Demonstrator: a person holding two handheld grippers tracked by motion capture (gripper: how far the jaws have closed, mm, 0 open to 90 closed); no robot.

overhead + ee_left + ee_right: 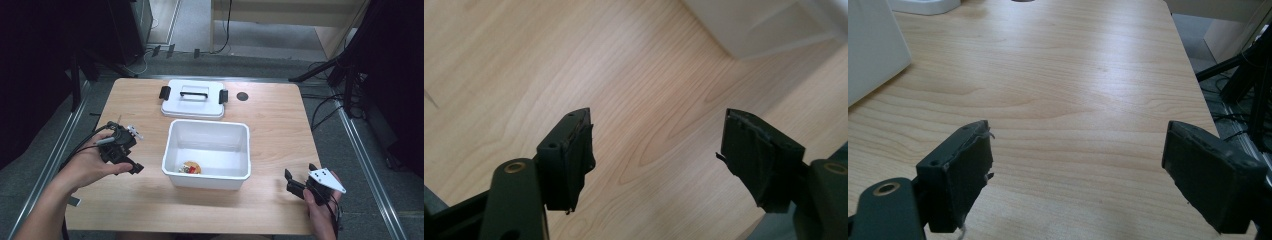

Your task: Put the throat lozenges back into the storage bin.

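In the high view the left gripper (131, 167) is seen held over bare tabletop, just off the left wall of the white plastic bin (207, 154). The right gripper (291, 181) is held near the table's (272, 120) front right corner, w/ the bin well to its left. A small red-and-yellow item (190, 167) lies inside the bin at its near-left corner; what it is cannot be told. Beyond the bin the white lid (193, 99) w/ black latches lies flat.

The left gripper view adds jaw detail: jaws spread, nothing between them, wood grain below, a bin corner ahead to the right. In the right gripper view the jaws are spread wide, empty; the table's right edge is shown close by, approx. level w/ the right jaw. Open wood is seen ahead of both grippers.
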